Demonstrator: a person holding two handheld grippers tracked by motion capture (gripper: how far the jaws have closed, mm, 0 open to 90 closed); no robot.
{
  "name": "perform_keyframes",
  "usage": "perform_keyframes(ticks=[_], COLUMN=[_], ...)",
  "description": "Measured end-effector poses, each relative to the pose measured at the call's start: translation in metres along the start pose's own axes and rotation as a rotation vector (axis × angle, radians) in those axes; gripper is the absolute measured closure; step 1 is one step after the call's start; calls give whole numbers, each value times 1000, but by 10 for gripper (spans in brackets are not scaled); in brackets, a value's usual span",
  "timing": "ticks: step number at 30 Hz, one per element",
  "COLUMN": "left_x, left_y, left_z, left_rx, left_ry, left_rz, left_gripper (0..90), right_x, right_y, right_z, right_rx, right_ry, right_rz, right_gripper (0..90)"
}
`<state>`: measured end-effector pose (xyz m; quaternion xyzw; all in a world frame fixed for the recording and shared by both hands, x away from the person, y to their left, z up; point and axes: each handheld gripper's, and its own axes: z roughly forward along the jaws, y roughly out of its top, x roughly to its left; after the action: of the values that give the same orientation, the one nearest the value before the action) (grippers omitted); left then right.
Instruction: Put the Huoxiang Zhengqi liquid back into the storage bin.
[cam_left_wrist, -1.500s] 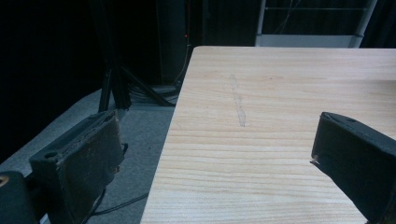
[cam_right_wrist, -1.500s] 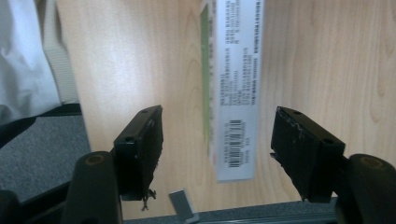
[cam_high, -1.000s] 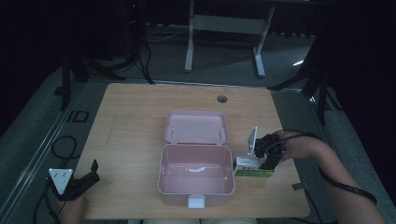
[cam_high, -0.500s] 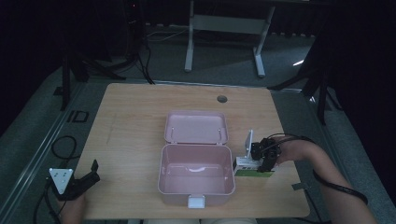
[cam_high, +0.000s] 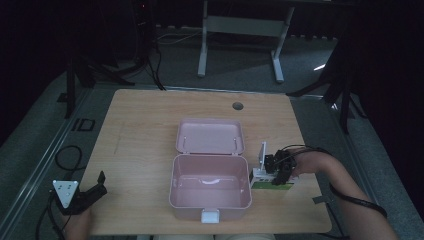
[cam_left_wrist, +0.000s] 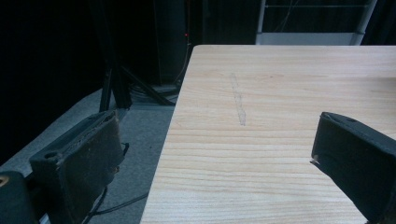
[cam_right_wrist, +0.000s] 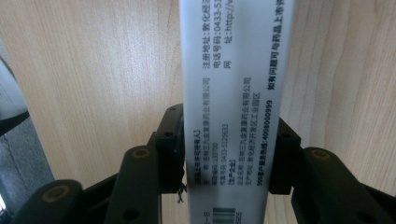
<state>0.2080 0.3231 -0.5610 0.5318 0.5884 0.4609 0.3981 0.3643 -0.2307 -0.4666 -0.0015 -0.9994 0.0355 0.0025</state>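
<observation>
Lower right: the right gripper (cam_high: 272, 176) clamps a white carton (cam_right_wrist: 231, 107) beside the open pink box (cam_high: 210, 181), probably for packing. Lower left: the left gripper (cam_high: 89, 192) rests idle, jaws apart.

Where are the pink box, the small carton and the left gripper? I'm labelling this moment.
pink box (cam_high: 210, 204): high view, its near rim.
small carton (cam_right_wrist: 236, 93): right gripper view, its printed white face.
left gripper (cam_high: 95, 186): high view, between its jaw tips.

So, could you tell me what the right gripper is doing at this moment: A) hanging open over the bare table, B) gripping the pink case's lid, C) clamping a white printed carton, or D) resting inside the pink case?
C: in the right gripper view, the right gripper has both jaws pressed against a white printed carton.
</observation>
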Motion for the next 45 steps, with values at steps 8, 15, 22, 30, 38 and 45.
perform_keyframes(ticks=[8, 15, 22, 30, 38, 45], left_x=[0, 0, 0, 0, 0, 0], left_y=[0, 0, 0, 0, 0, 0], left_z=[0, 0, 0, 0, 0, 0], left_rx=[3, 4, 4, 3, 2, -1], left_ry=[1, 1, 4, 5, 6, 9], left_rz=[1, 2, 3, 3, 0, -4], left_gripper=[21, 21, 21, 21, 21, 21], right_x=[-1, 3, 8, 18, 29, 35], right_y=[2, 0, -5, -9, -15, -16], right_z=[2, -4, -15, -32, -60, -78], right_rx=[11, 15, 20, 23, 28, 22], right_ry=[-3, 19, 30, 32, 12, -14], right_rz=[-4, -8, 9, 15, 29, 42], right_gripper=[616, 620, 621, 622, 622, 621])
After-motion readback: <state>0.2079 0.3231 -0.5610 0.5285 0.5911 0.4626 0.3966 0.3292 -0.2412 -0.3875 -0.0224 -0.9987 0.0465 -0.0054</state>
